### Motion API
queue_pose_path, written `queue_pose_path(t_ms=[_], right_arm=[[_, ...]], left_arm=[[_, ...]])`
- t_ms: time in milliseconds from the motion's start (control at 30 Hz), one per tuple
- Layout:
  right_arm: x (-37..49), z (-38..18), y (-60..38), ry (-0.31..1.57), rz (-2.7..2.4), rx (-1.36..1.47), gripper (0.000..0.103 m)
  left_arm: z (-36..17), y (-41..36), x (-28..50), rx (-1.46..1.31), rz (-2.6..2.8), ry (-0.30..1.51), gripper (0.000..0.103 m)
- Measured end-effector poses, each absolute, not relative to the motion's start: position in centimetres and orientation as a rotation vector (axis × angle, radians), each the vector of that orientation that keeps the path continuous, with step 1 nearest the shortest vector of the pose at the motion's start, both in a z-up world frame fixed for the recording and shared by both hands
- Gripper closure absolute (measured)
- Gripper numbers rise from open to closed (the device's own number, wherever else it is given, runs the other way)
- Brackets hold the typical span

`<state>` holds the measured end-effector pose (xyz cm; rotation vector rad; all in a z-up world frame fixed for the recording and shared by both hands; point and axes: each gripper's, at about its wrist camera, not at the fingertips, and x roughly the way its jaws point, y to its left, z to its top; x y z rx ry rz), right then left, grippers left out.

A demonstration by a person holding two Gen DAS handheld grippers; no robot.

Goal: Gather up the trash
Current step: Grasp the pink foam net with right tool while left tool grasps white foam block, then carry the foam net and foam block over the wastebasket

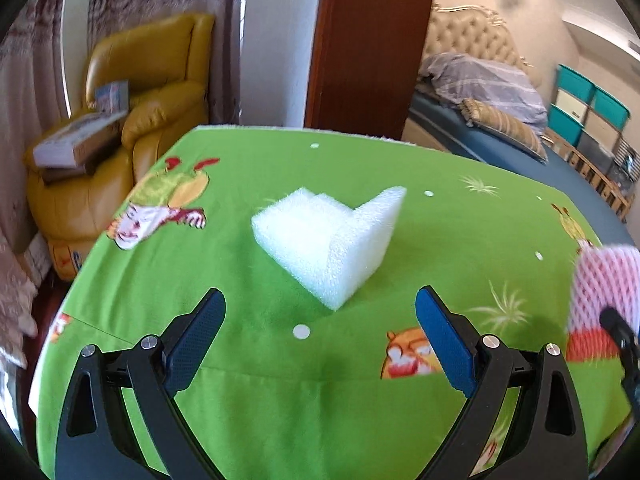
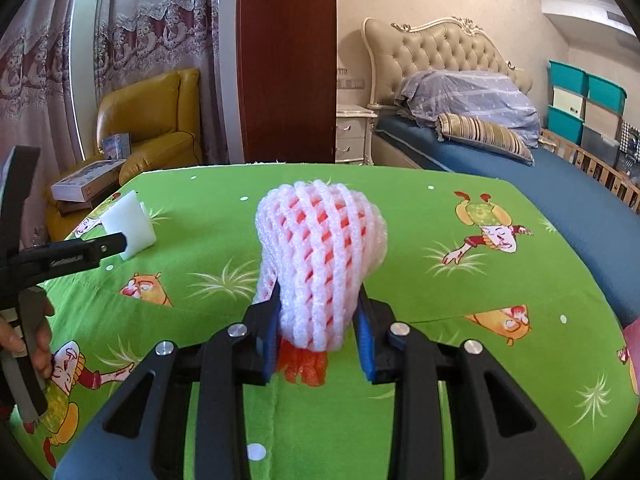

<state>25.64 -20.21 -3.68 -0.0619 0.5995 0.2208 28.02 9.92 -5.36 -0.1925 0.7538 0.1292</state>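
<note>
On a worktop [image 2: 400,208] spread with a green cartoon-print cloth, the right claw [image 2: 318,332] pinches a pink foam fruit net [image 2: 320,256] low on its body, blue pads pressing into the mesh from both sides, so the light sleeve stands upright above the fingers with an orange-red inner layer poking out below. The low, two-sided grip looks chosen to keep so soft a piece from slipping free as it is carried off as trash.

To the left of the net, well apart from it, lies the other piece to collect: a white foam corner block [image 1: 332,240], resting on the cloth with its angled faces up. The left claw [image 1: 320,340] hangs just short of the block, its fingers spread wide and empty, the block's near corner pointing into the gap between them, a stance that appears lined up to straddle it. A hand [image 2: 38,340] on the left tool's handle shows at the edge of the right wrist view. No bin is visible in either view.
</note>
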Motion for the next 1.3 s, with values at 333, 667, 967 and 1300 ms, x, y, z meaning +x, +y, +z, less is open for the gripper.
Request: queue_pose_path(t_ms=[333, 667, 967, 1300], right_arm=[[25.6, -3.6, -20.6, 0.592, 0.224, -0.052, 0.072], [25.1, -3.4, -20.5, 0.576, 0.246, -0.061, 0.071], [25.2, -3.7, -20.5, 0.581, 0.256, -0.070, 0.071], [24.8, -3.8, -20.4, 0.602, 0.274, -0.069, 0.072]], left_arm=[[-5.6, 8.3, 31.6, -0.231, 0.240, 0.819, 0.013], [-6.8, 9.0, 33.5, -0.258, 0.275, 0.847, 0.043], [-5.4, 7.6, 27.6, -0.187, 0.216, 0.736, 0.043], [-2.8, 4.1, 21.6, -0.060, 0.141, 0.594, 0.042]])
